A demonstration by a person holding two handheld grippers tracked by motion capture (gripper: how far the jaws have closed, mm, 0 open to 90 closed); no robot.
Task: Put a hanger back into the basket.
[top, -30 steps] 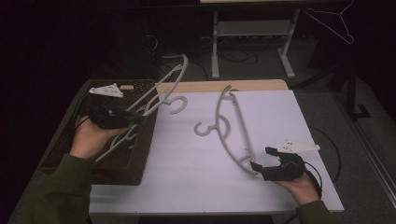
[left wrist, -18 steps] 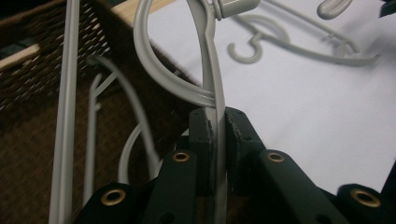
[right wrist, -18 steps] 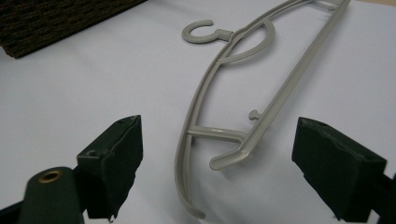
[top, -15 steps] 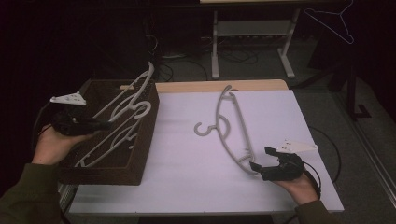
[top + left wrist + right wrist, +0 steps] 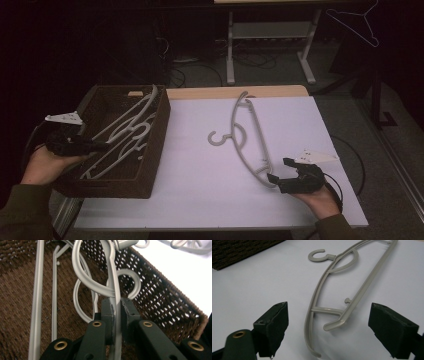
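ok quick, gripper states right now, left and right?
Left gripper: shut on a grey hanger over the basket.
Right gripper: open, holding nothing; the hanger on the table lies ahead.

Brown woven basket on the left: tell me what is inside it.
The brown woven basket holds grey plastic hangers, overlapping; the left hand-held gripper is shut on one hanger's bar. How many there are cannot be told, and the basket floor beneath them is partly covered.

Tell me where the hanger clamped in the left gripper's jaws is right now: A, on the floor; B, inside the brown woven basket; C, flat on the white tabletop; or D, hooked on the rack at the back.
B: the left gripper is shut on a grey hanger lying in the brown woven basket, as the left gripper view shows.
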